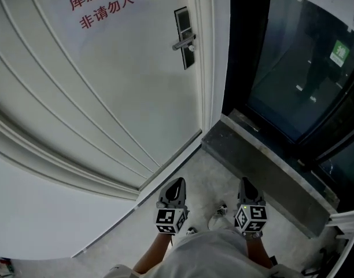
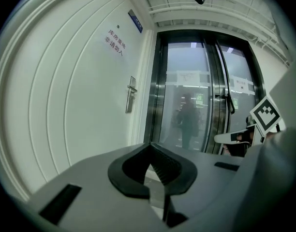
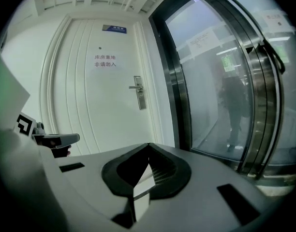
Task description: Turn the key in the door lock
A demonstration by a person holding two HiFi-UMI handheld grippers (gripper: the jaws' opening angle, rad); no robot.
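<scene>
The white door (image 1: 107, 86) carries a dark lock plate with a silver lever handle (image 1: 184, 37), and a small pale part shows just under the lever; I cannot make out a key. The lock also appears far off in the left gripper view (image 2: 131, 94) and the right gripper view (image 3: 138, 93). My left gripper (image 1: 176, 184) and right gripper (image 1: 246, 184) hang low near my body, side by side, well short of the door. The left gripper's (image 2: 149, 145) jaws meet with nothing between them. So do those of the right gripper (image 3: 148, 146).
Red characters (image 1: 102, 7) are printed on the door, and a blue plate (image 3: 114, 29) is fixed above them. To the right stand dark glass doors (image 1: 298, 68) behind a raised grey threshold (image 1: 264, 167). My shoe (image 1: 218, 219) is on the pale floor.
</scene>
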